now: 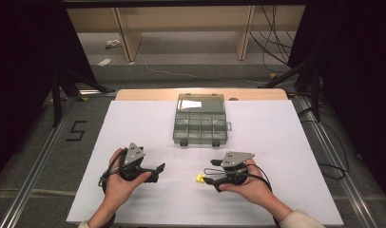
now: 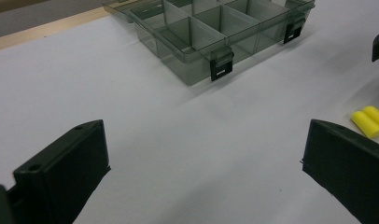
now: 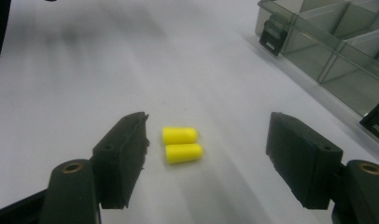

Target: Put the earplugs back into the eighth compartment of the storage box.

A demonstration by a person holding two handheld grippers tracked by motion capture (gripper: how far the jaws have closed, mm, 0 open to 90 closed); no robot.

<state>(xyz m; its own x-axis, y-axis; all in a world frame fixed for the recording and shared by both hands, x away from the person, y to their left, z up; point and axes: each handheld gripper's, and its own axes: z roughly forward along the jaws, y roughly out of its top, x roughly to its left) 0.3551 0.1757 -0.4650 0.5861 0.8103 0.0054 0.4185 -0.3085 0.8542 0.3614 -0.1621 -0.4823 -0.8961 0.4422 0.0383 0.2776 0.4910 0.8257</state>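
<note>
Right now the right gripper hangs low over the white sheet with its jaws wide apart, and the two yellow earplugs lie side by side between them, touching neither pad. The left gripper is also spread, holding nothing, near its own edge of the sheet. The open box sits well apart, further up the table. My worry is that the plugs are round and light; a squeeze could catch one and roll the other away, or pinch both crookedly. Whether the box compartments hold anything is hard to tell through the smoky plastic
</note>
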